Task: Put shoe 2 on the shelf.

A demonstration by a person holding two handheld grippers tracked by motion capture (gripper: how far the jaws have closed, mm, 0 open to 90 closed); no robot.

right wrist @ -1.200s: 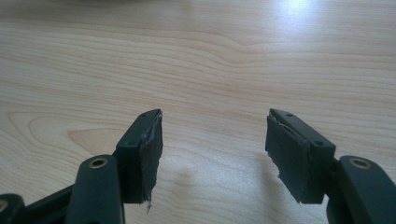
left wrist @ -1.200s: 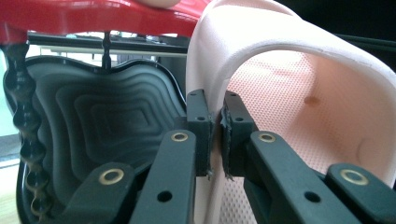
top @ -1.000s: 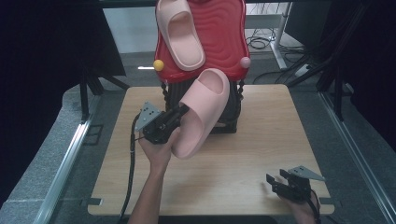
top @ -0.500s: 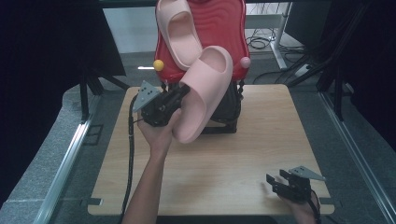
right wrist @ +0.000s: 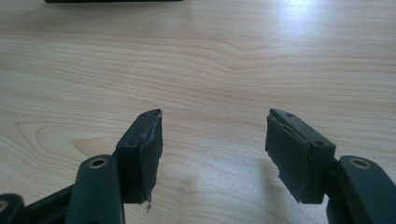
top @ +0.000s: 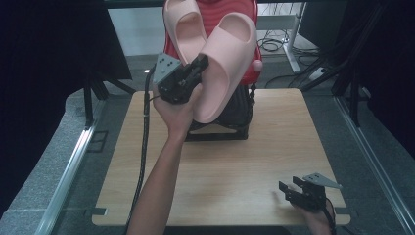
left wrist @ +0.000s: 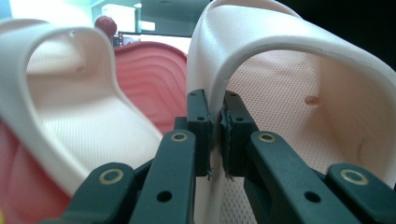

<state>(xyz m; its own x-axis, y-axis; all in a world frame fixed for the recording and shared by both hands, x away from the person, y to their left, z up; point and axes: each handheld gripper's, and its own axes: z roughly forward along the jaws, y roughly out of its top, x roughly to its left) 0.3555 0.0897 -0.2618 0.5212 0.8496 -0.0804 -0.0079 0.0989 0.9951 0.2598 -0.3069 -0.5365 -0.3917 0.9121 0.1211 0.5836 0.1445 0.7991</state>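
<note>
With the left claw (top: 199, 62) pinching the slide's (top: 225, 63) strap, seat it squarely on the rack (top: 247, 10) beside its mate (top: 185, 29); right claw (top: 293, 188) rests spread.

Two pale pink foam slide sandals (top: 222, 58) with finely dotted footbeds sit against a glossy red ribbed rack (left wrist: 149, 74), above black gripper jaws and a light woodgrain tabletop (top: 235, 166).

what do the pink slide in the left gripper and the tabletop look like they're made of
Pink slide: probably moulded foam or soft rubber, matte. Thick one-piece strap with a rounded edge, fine dotted texture on the footbed, no seams or stitching. The left gripper is clamped on the strap's edge.

Tabletop: wood or a wood-look laminate, pale with a smooth, faint sheen. Grain lines show, but they can't settle which.
</note>
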